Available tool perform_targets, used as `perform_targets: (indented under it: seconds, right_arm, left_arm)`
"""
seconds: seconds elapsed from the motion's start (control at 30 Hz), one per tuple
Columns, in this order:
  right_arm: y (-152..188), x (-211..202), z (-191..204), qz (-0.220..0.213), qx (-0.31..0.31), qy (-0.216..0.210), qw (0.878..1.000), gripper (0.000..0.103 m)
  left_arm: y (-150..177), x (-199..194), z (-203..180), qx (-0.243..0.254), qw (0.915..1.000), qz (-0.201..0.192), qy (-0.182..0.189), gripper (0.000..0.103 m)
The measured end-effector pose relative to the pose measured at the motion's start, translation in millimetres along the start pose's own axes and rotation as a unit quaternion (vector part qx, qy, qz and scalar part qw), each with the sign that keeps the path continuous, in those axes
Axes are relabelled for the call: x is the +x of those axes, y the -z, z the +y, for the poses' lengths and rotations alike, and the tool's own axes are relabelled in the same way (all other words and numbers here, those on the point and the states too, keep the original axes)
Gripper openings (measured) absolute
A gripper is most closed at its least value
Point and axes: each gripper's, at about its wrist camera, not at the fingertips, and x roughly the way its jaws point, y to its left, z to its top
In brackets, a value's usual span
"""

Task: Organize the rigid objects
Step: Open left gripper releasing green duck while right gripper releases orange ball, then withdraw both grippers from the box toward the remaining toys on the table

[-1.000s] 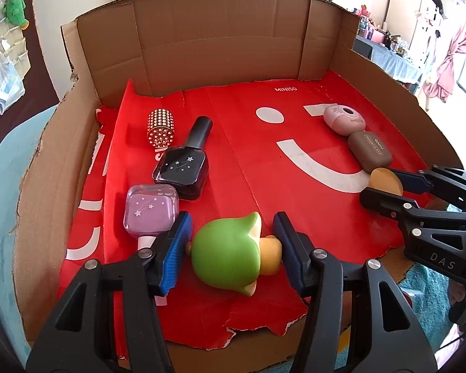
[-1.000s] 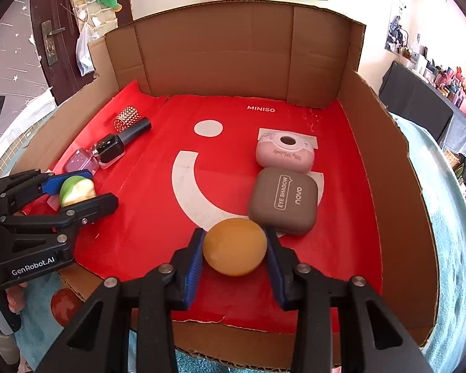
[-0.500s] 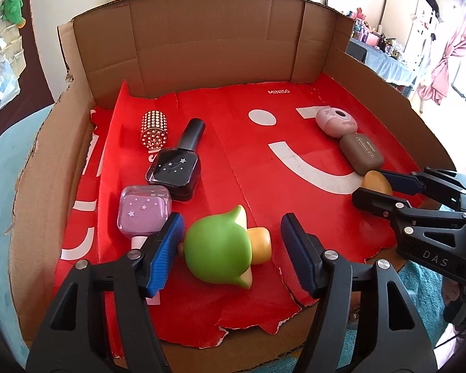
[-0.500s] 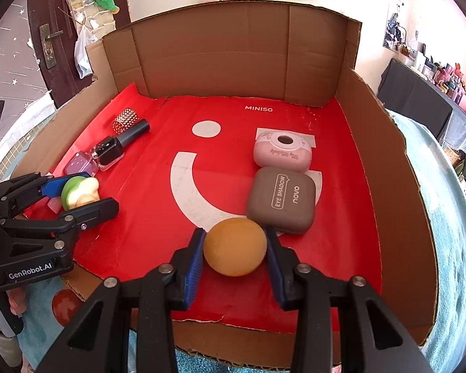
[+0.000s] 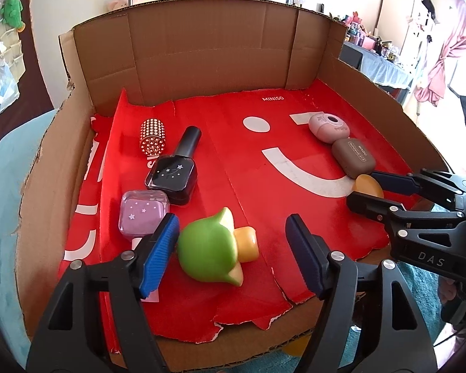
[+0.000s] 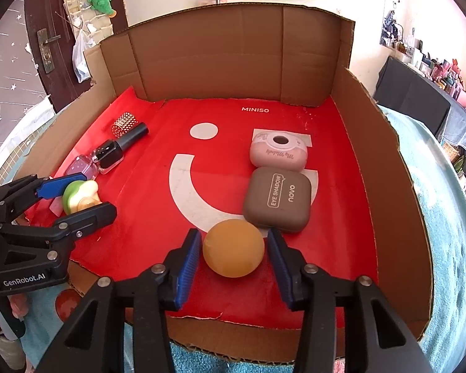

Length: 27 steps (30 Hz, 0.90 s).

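Right wrist | smooth round orange ball (image 6: 233,248) | ribbed blue pads (image 6: 188,262) apart

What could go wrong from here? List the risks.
The orange ball sits loose between the open right gripper, touching the brown case; being round, it could roll if bumped. The green toy lies by the left gripper near the red liner's torn edge, where a finger might snag.

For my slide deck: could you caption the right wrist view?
Open right gripper straddles an orange ball on red paper, beside a brown case.
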Motion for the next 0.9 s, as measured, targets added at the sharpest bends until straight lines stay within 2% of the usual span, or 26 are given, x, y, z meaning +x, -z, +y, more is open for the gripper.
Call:
perform_targets:
  seconds: [0.1, 0.6, 0.9]
  right_arm:
    - [0, -2, 0, -0.003, 0.001, 0.000, 1.000, 0.052]
    - [1, -9, 0, -0.015, 0.001, -0.006, 1.000, 0.061]
    - [4, -9, 2, -0.017, -0.001, -0.006, 1.000, 0.062]
  left_arm:
    - [-1, -5, 1, -0.003, 1.0000, -0.006, 0.003, 0.072]
    - [-3, -17, 5, -0.007, 0.9999, -0.014, 0.006, 0.072]
    - [-2, -21, 5, -0.008, 0.9998, -0.012, 0.013, 0.072]
